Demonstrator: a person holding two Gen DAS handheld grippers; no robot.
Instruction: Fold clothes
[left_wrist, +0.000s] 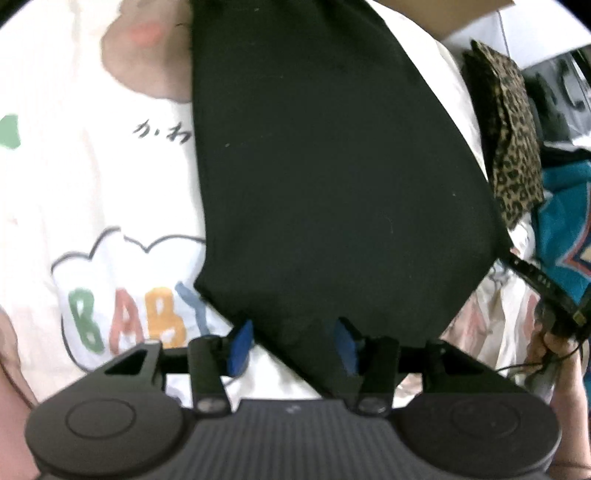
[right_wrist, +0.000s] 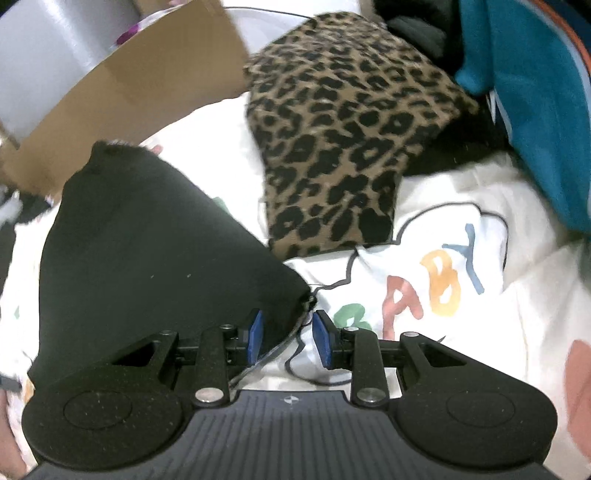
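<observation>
On a white printed sheet (left_wrist: 74, 192) lies the black garment (left_wrist: 325, 177). Left hand-held gripper (left_wrist: 293, 345) stands released, a corner between its pads. Right hand-held gripper (right_wrist: 288, 341) is released beside the garment's edge; leopard-print cloth (right_wrist: 343, 140) nearby.

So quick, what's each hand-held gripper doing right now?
Left hand-held gripper: open, black garment between its pads, not pinched.
Right hand-held gripper: open, the black garment's corner in the gap.

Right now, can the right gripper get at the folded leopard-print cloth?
Probably yes. The right gripper has its jaws apart, with only the black garment's corner between them. The folded leopard-print cloth lies uncovered just ahead on the white printed sheet.
</observation>
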